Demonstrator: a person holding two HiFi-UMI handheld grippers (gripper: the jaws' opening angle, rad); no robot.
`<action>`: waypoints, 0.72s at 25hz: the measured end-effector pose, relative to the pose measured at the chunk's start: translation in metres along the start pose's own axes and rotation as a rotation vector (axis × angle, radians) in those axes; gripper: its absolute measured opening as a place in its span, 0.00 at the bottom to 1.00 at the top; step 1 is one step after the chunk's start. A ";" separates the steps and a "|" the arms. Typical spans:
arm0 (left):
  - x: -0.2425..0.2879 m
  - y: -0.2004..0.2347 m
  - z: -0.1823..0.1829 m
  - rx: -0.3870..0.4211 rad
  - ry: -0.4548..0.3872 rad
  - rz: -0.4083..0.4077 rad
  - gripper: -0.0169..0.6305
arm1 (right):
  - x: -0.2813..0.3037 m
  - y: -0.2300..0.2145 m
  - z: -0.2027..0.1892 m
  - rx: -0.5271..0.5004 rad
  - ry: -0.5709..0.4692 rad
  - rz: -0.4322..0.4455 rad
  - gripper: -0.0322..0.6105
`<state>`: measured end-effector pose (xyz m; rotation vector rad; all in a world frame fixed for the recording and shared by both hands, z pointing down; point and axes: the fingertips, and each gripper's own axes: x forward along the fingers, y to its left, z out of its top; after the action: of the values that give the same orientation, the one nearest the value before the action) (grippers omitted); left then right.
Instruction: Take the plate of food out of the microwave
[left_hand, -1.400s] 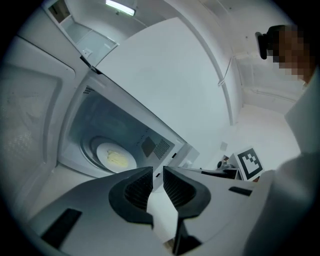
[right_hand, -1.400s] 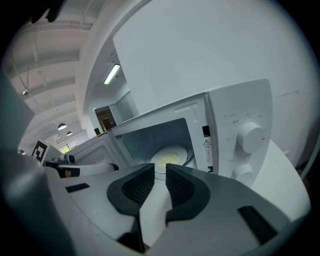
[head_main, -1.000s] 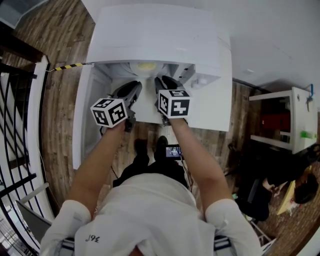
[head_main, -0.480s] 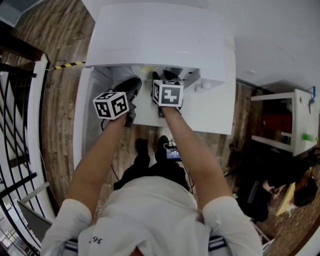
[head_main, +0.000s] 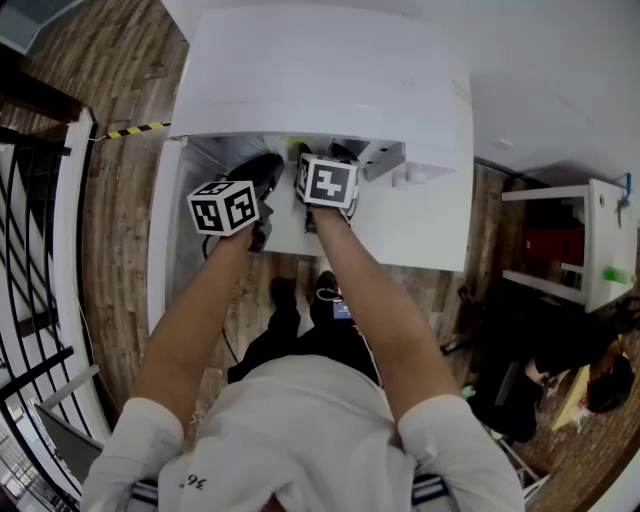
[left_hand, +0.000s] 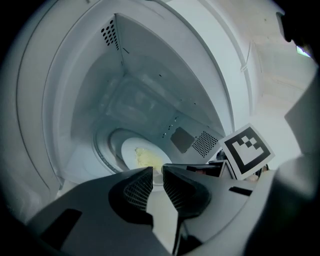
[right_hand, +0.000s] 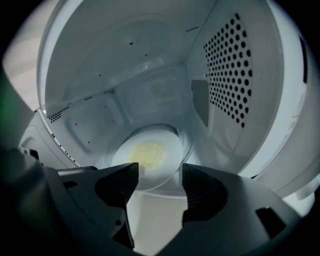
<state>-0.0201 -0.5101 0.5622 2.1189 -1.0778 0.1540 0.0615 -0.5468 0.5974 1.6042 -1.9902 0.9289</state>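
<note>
Microwave (head_main: 320, 70): white, standing on the white desk (head_main: 430, 225), cavity facing the person.
Plate (right_hand: 167, 150): white, lying on the turntable at the middle of the cavity floor, carrying yellow food (right_hand: 146, 154).
Left gripper (left_hand: 157, 172): reaching into the cavity mouth, jaws standing narrowly apart, gripping nothing.
Right gripper (right_hand: 160, 172): jaws have just been opening and are gaping wide. The plate's near rim seems to be showing in the gap, untouched.

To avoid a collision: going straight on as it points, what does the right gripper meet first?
Probably the rim of the round white plate of yellow food; depth is unclear. The right gripper has just been opening its jaws, nothing between them.
</note>
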 end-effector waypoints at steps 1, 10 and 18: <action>0.000 0.001 -0.001 -0.001 0.002 0.000 0.10 | 0.002 0.001 -0.002 0.002 0.012 0.000 0.44; 0.000 0.008 -0.006 -0.006 0.020 0.007 0.10 | 0.003 -0.013 -0.021 -0.001 0.148 -0.094 0.44; -0.003 0.013 -0.010 -0.020 0.029 0.015 0.10 | -0.009 -0.018 -0.022 0.006 0.152 -0.092 0.31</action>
<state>-0.0299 -0.5066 0.5755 2.0848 -1.0741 0.1795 0.0789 -0.5267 0.6108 1.5649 -1.7973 0.9909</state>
